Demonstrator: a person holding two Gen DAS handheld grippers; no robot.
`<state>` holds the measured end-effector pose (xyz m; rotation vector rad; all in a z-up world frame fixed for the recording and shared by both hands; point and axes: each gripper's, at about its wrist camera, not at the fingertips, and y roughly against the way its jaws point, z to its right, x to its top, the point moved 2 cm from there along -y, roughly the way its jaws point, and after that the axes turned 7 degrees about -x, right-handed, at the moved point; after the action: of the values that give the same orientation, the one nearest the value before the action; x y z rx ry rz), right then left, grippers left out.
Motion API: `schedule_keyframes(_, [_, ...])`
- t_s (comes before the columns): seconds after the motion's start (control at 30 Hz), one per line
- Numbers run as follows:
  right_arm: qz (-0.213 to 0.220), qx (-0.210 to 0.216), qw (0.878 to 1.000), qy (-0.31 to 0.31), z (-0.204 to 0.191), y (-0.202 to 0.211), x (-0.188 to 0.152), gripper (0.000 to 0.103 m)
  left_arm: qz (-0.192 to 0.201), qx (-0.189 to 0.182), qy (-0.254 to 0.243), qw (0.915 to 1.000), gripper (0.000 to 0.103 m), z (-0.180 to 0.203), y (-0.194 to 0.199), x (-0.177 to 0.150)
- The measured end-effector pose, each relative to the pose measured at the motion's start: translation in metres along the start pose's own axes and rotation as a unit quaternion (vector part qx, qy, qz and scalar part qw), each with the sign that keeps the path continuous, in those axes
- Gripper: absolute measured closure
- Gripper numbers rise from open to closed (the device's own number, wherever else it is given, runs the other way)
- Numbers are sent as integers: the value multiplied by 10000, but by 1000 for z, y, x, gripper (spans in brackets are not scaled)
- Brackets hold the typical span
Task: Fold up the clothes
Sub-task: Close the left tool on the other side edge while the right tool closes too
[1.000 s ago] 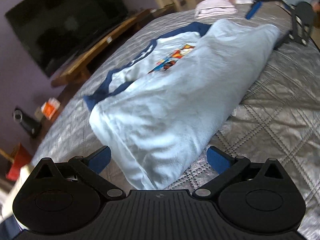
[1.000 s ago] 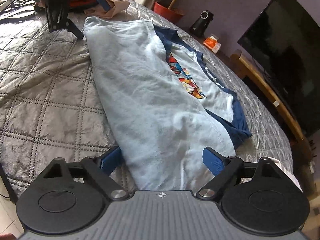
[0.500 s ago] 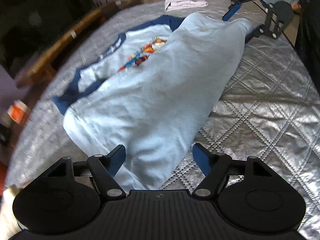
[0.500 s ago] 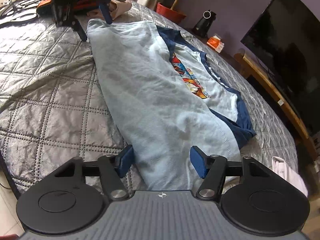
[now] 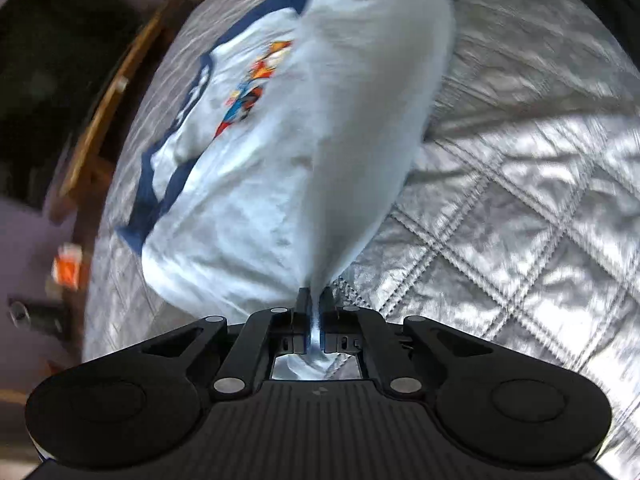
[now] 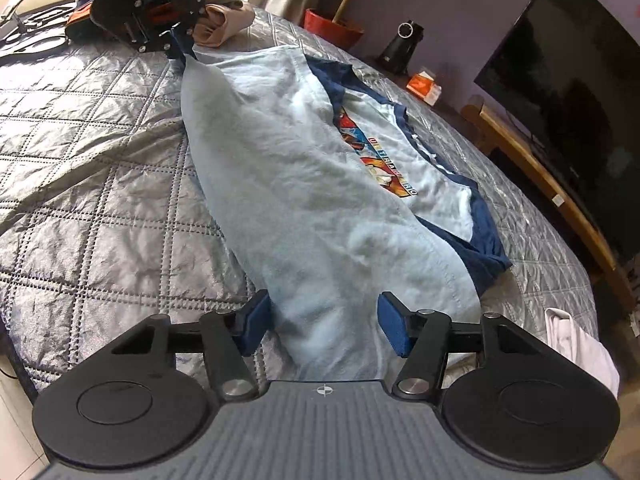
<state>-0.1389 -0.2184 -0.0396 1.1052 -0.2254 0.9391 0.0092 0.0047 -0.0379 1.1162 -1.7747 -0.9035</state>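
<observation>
A light blue T-shirt (image 6: 304,200) with navy sleeves and a colourful print lies on the quilted bed, one side folded over along its length. In the left wrist view the shirt (image 5: 304,140) rises in a taut ridge into my left gripper (image 5: 315,300), which is shut on its near corner. That same left gripper (image 6: 180,50) shows in the right wrist view, pinching the shirt's far corner. My right gripper (image 6: 322,312) straddles the shirt's near end. Its jaws are closing, with fabric bunched between the blue pads (image 6: 256,320), and they do not clamp it.
The silver quilted bedspread (image 6: 100,200) surrounds the shirt. A pile of clothes (image 6: 224,20) sits at the bed's far end, and a white cloth (image 6: 576,344) lies at the near right edge. Beyond the bed stand a wooden stand (image 6: 540,172) and a television (image 6: 560,80).
My left gripper went from wide open to shut on the shirt's corner, rolled, and pulled the fabric into a ridge. My right gripper's jaws narrowed around the shirt's near end.
</observation>
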Motion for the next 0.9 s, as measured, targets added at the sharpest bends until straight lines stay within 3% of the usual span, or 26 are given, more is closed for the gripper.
schedule_keyframes(0.1, [10, -13, 10000, 10, 0, 0, -1, 42, -157, 225, -332, 9991, 97, 10, -2, 2])
schedule_keyframes(0.27, [70, -79, 9999, 16, 1, 1, -2, 37, -282, 682, -966, 9926, 85, 27, -4, 0])
schedule_keyframes(0.3, [80, -95, 9999, 35, 0, 1, -2, 36, -256, 799, -1027, 9912, 72, 28, -4, -1])
schedule_keyframes(0.33, [89, -105, 9999, 51, 0, 1, -2, 36, -242, 986, -1080, 9890, 53, 27, -5, -1])
schedule_keyframes(0.4, [109, -126, 9998, 82, 0, 1, -2, 36, -224, 1320, -1103, 9848, 32, 24, -6, -1])
schedule_keyframes(0.53, [150, -166, 9997, 135, -1, 1, -2, 37, -193, 1196, -1022, 9874, 30, 14, -7, 1])
schedule_keyframes(0.6, [184, -177, 9996, 110, -1, 1, -1, 38, -201, 1237, -1313, 9834, 33, 21, -9, -2])
schedule_keyframes(0.67, [200, -166, 9996, 103, -1, 0, 0, 40, -249, 1263, -1627, 9782, 64, 33, -11, -5])
schedule_keyframes(0.7, [203, -161, 9996, 93, -1, 0, 0, 41, -379, 1178, -1699, 9777, 102, 41, -15, -5])
schedule_keyframes(0.77, [191, -147, 9997, 52, -1, -1, 0, 41, -496, 1465, -1917, 9692, 103, 59, -23, -5])
schedule_keyframes(0.9, [165, -123, 9998, -25, -1, -3, 1, 41, -421, 1452, -1380, 9788, 103, 55, -16, -4])
